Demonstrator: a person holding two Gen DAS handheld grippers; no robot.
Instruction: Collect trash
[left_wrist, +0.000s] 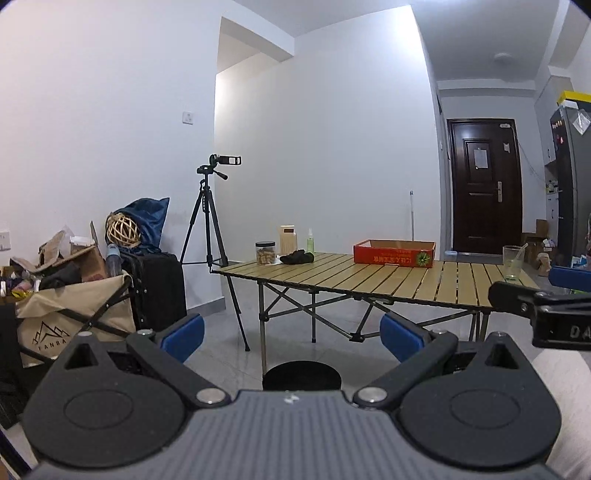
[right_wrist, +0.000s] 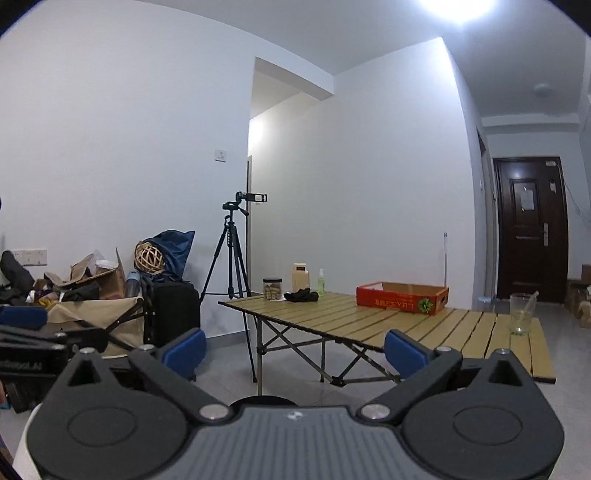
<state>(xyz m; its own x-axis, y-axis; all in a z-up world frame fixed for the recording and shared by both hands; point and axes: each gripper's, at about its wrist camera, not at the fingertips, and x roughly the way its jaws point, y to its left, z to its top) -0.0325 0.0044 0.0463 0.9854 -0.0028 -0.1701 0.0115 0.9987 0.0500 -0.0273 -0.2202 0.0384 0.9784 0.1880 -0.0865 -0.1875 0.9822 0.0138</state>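
Across the left wrist view: left gripper (left_wrist: 291, 338) fills the bottom centre, jaws spread wide, nothing between the blue pads (left_wrist: 183, 336). It points roughly level at the folding slat table (left_wrist: 369, 282) mid-frame, well apart from it, so I'd say this is an approach or survey pose, not a pick. On the table, left to right: clear jar (left_wrist: 265, 252) with a dark lid, beige container (left_wrist: 288, 239), green spray bottle (left_wrist: 310, 240), dark crumpled item (left_wrist: 297, 257), red cardboard tray (left_wrist: 394, 253), clear cup with a straw (left_wrist: 513, 263). Likely trash is the crumpled item or the cup; can't tell which. Tray print is upside down from here and unreadable. Canvas folding cart (left_wrist: 74, 314) at lower left, stuffed with clutter; its logo reads partly "ANBA". Right edge shows the other gripper's body with letters "DA".

Right wrist view: right gripper (right_wrist: 295, 350) at bottom centre, also fully spread and empty. Same table (right_wrist: 388, 321), tray (right_wrist: 402, 297) and cup (right_wrist: 522, 314), a little nearer. Camera on a tripod (right_wrist: 236, 254) at mid-left faces the table, presumably to record the work area. Round dark rim (right_wrist: 264, 400) just shows under the gripper, possibly the bin.
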